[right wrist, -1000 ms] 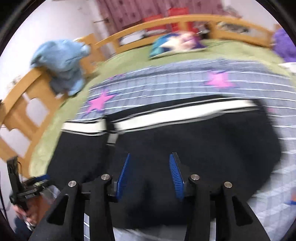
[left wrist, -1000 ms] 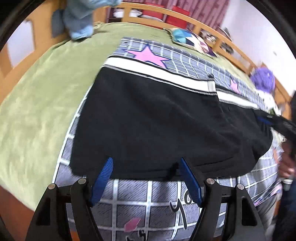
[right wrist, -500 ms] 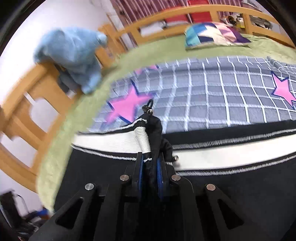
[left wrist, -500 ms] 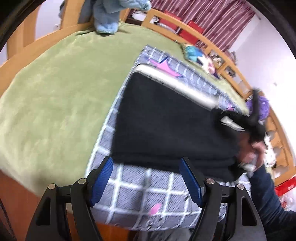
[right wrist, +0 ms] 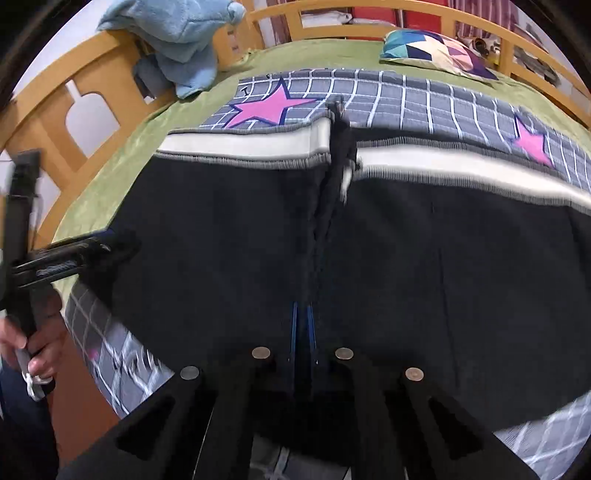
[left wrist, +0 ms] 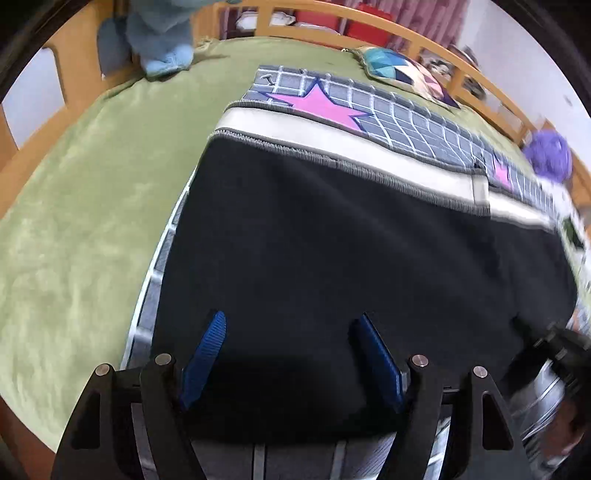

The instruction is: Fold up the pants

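pants (left wrist: 351, 236): spread flat on the quilt (right wrist: 424, 99), waistband toward the far rail
quilt: on the bed cover (left wrist: 74, 206)
pillow (right wrist: 439, 53): beyond the quilt, by the bed rail (right wrist: 332, 11)
towel (right wrist: 181, 40): draped over the rail, far left corner

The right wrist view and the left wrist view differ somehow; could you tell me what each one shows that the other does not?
Only the right wrist view shows the right gripper shut on a raised ridge of the black pants, and the hand holding the left gripper.

Only the left wrist view shows the left gripper with jaws wide over flat cloth, and a purple thing at the far right.

Both show the pants' white band, the star blanket, the pillow and the blue cloth.
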Demonstrator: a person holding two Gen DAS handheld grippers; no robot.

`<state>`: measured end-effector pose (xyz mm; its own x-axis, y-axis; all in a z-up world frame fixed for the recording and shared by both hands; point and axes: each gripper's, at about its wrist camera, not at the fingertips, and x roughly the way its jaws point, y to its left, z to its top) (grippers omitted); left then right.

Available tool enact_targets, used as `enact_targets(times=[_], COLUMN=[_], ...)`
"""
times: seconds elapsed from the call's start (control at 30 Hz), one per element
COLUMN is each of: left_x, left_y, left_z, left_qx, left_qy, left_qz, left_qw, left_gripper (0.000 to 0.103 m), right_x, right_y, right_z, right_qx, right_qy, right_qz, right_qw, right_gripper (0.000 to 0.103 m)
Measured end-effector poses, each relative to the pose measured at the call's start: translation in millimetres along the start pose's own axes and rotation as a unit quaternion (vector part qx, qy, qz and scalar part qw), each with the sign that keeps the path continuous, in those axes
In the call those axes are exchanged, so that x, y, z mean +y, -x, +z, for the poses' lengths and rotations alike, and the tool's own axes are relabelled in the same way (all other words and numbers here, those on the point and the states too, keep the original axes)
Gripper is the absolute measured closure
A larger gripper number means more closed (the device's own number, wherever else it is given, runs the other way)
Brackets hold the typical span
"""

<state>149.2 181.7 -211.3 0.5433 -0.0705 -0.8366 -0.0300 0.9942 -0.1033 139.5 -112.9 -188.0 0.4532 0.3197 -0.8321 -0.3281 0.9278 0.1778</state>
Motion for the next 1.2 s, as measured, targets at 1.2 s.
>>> enact_targets(times=[1.2], left_x=[83.4], left_y=[11.8], left_z=[-27.2], left_qx=[-0.027], left_qy=[0.218], left_qz=[-0.109], left_qw=[0.9696], left_gripper=[0.031], right_x=[-127.3], right_y=[81.3], right_z=[-70.6], right_qx=[-0.046], right_qy=[-0.167], right_qz=[-0.038], right_qw=[0.984], right_gripper=[0.074])
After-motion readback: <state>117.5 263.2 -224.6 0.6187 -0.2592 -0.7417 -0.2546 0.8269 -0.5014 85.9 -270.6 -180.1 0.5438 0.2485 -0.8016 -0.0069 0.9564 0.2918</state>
